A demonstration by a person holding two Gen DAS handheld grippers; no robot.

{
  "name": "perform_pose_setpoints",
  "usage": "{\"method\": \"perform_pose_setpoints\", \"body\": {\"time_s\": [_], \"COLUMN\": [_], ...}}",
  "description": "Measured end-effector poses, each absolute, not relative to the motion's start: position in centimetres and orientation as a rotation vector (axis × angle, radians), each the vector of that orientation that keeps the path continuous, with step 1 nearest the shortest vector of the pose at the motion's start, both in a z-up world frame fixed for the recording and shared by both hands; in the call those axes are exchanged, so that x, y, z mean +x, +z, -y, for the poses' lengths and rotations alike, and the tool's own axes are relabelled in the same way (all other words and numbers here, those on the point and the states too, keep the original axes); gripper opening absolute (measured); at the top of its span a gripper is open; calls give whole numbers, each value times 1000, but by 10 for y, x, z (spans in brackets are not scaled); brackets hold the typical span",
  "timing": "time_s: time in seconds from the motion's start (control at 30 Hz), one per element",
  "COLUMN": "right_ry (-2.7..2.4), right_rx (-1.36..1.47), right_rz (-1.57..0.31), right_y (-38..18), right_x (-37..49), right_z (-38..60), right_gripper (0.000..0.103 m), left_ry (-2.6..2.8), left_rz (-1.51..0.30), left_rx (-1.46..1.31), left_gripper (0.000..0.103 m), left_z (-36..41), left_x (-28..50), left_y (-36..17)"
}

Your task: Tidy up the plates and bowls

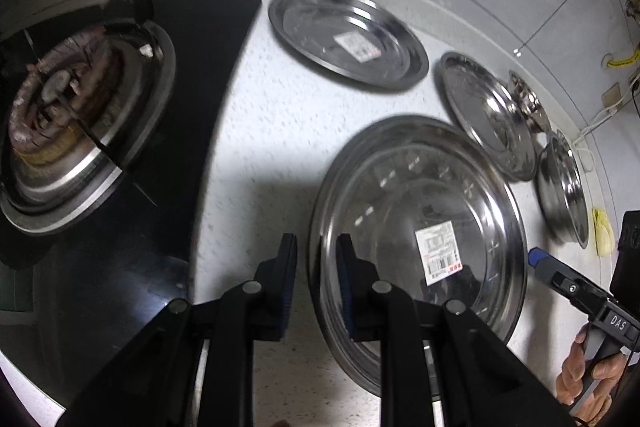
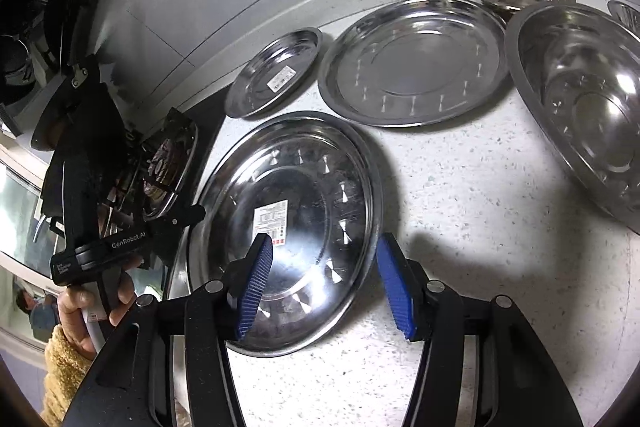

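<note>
Left wrist view shows your left tongs [image 1: 317,259] parted astride the rim of the big labelled plate [image 1: 420,247] on the counter [image 1: 260,115]: grasp stage. Close next; right tongs [image 2: 325,281] hover open above it.

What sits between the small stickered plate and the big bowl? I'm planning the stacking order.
The plain plate without a sticker lies between the small stickered plate and the big bowl, clearest in the right wrist view.
</note>
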State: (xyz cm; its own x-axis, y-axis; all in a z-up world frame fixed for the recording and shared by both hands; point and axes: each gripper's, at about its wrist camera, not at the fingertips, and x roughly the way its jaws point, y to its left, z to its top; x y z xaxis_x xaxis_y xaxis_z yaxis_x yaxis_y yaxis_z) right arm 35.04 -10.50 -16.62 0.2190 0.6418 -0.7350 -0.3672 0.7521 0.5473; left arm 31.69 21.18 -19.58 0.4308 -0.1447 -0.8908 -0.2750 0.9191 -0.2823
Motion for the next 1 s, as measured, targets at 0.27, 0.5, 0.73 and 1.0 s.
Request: {"method": "perform_pose_setpoints", "body": {"time_s": [0.27,0.5,0.73,1.0], "right_ry": [682,649,674,686], "right_rx": [234,199,197,203], "right_rz": [-1202,-1186,-1180,-1238], "right_y": [-185,-186,-168,-146], "right_x": [351,349,334,300], "right_z": [100,106,122,146], "right_gripper": [20,11,11,11], "left_ry": [56,90,130,142], "left_rz": [-1123,-1137,-1148,-1183], "left_rx": [-483,-496,-530,-540], "left_gripper": [16,8,8,7], "left_z": [-214,-213,-197,-172], "left_x": [315,311,284,241], "left_y": [-201,-201,-180,-149]}}
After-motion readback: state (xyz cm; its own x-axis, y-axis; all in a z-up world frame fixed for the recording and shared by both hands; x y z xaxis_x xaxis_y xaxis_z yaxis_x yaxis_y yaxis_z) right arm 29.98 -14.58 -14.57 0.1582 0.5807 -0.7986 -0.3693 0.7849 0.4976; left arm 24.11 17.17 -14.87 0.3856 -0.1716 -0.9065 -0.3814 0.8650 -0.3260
